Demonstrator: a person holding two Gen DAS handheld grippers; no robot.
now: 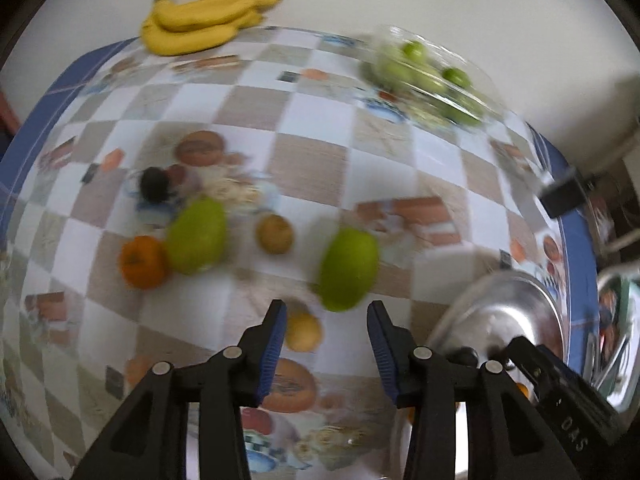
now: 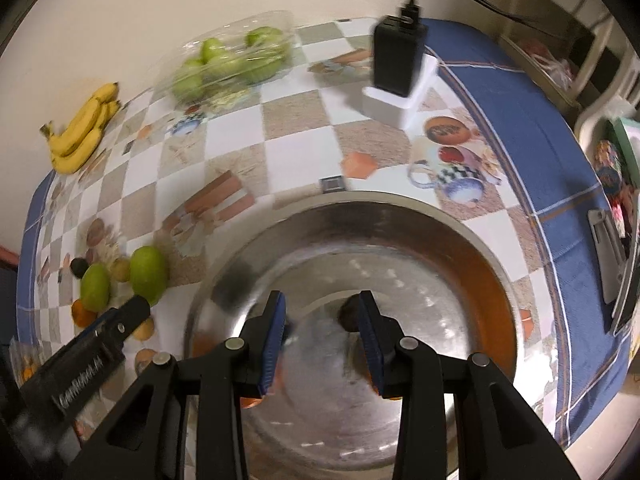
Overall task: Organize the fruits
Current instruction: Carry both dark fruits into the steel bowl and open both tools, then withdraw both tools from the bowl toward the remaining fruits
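1. Your steel bowl point(image 2: 472, 240) sits at the near right of the desk point(image 2: 296, 140), and it looks almost bare: one small dark fruit point(image 2: 347, 316) lies near its middle, and orange shapes low between the fingers may be fruit or only reflections; the blur leaves that unsettled.
2. Most of the fruit is not yet gathered. To the left of the bowl, loose on the cloth, you have the nearer green mango point(image 1: 348, 270), a second green mango point(image 1: 196, 236) touching an orange point(image 1: 143, 261), a small brown fruit point(image 1: 274, 233) between the mangoes, a yellow fruit point(image 1: 303, 331) closest to you, and a dark fruit point(image 1: 154, 185) behind them.
3. Farther back, the bananas point(image 1: 200, 20) lie at the far left edge by the wall, and a clear bag of green fruit point(image 1: 428, 80) rests at the far side, well apart from the bowl.
4. Your left hand-held gripper point(image 1: 326, 340) is spread and holds nothing; it hangs over the cloth with the yellow fruit just inside its gap and the nearer mango just ahead of its right finger.
5. Your right hand-held gripper point(image 2: 322, 340) is likewise spread and carrying nothing, poised over the bowl's interior.
6. I judge the job as barely begun: nearly every loose piece, plus bananas and bag, remains outside the bowl.
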